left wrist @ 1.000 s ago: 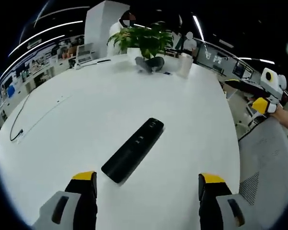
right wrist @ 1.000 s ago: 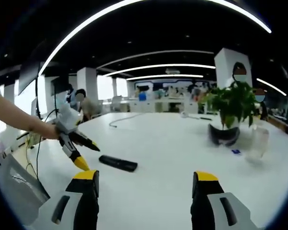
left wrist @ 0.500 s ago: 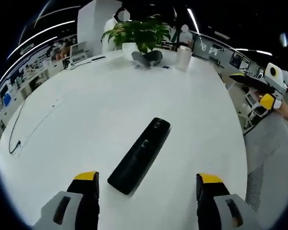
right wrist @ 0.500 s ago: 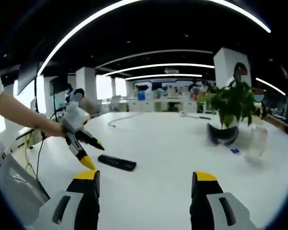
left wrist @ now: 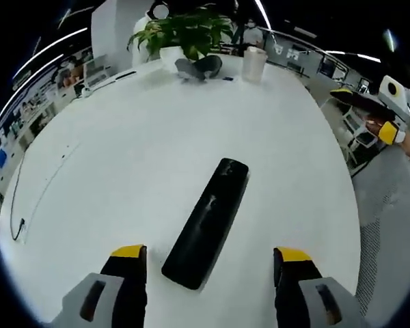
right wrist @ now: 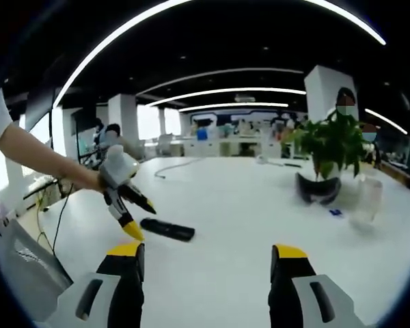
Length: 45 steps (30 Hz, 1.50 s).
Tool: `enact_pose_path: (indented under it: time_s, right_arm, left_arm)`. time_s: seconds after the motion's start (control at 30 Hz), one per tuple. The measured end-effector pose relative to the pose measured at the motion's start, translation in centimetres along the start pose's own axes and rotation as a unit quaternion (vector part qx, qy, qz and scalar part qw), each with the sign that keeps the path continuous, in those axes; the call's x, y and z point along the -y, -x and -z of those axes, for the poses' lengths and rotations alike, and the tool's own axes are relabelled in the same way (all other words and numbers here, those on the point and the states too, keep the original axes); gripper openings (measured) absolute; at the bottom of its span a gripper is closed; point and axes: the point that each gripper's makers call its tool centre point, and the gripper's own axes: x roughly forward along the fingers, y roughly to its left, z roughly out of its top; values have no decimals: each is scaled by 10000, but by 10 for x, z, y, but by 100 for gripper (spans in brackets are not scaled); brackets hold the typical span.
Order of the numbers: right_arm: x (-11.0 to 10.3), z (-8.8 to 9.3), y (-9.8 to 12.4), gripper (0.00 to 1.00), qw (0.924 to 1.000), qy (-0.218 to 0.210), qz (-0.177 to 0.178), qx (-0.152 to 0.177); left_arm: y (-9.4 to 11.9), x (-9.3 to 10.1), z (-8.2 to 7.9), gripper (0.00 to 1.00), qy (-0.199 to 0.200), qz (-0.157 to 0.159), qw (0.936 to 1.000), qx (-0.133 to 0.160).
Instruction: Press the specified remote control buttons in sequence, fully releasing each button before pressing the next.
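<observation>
A: Where are we sitting on this one?

B: We're hanging the left gripper (left wrist: 208, 263) over the near end of the remote (left wrist: 208, 223), jaws apart, nothing between them. The remote is lying flat on the white table (left wrist: 123, 157), long axis running away from us, tilted a bit to the right.

A: And the right one?

B: We're holding the right gripper (right wrist: 203, 263) back, jaws also apart and empty. From there the remote (right wrist: 167, 229) is showing low on the left, with the left gripper (right wrist: 132, 212) angled down just above it, not touching as far as we're seeing.

A: Buttons?

B: Can't tell. The top face is reading as glossy black, only faint marks along it. We're guessing the pressing hasn't begun.

A: So how are we doing it well?

B: We're thinking: bring one jaw tip straight down on the target button, not a slanted poke, or the remote could slide on that smooth table. Lift fully clear before going to the next. Keep the remote in frame.

A: Anything close by to hit?

B: No. The plant (left wrist: 184, 31), the cup (left wrist: 253, 63) and the cable (left wrist: 34, 198) are all well apart from it.
</observation>
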Motion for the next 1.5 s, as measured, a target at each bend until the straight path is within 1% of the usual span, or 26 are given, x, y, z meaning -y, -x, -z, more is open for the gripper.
enact_pose_path:
  time_s: [0.13,0.27,0.43,0.6,0.8,0.83,0.9,0.93,1.03,1.13,1.2,1.3,1.4,1.47,1.5]
  right_arm:
    - [0,1,-1,73,10000,16,-3,-40]
    - [0,2,-2,72,10000,37,-9,-75]
    - [1,3,-3,71,9999,85,-13,-117]
    - [0,5,-5,71,9998,118,-38,-162]
    - [0,6,-5,70,9997,136,-41,-180]
    - [1,6,-5,70,9997,133,-40,-178]
    - [0,6,-5,70,9997,128,-39,-180]
    - [0,6,-5,70,9997,127,-40,-180]
    - [0,7,-5,69,9997,132,-47,-194]
    - [-1,7,-5,69,9997,142,-56,-196]
    - [0,7,-5,69,9997,139,-58,-198]
    - [0,7,-5,69,9997,121,-60,-187]
    - [0,7,-5,68,9997,118,-63,-188]
    - [-1,7,-5,68,9997,120,-69,-192]
    - [-1,7,-5,68,9997,124,-71,-191]
  left_arm:
    - [-5,-3,-6,76,-45,39,10000,-20]
    - [-11,-4,-6,75,-179,85,9997,-164]
    - [-17,-2,-7,73,-467,165,9983,-316]
    - [-21,-5,-10,72,-690,178,9964,-456]
    - [-23,-8,-13,70,-791,205,9954,-498]
    - [-23,-8,-14,68,-812,214,9952,-501]
    - [-23,-8,-15,60,-886,243,9946,-477]
    - [-23,-7,-15,57,-906,255,9944,-482]
    - [-23,-4,-15,53,-1063,337,9924,-522]
    - [-24,-3,-16,48,-1132,363,9914,-538]
    - [-23,-2,-17,43,-1188,385,9906,-551]
    - [-23,-3,-17,40,-1208,386,9903,-565]
    - [-23,-4,-17,30,-1259,395,9895,-587]
    - [-24,-4,-17,28,-1277,384,9893,-595]
    - [-23,-3,-17,25,-1307,394,9888,-602]
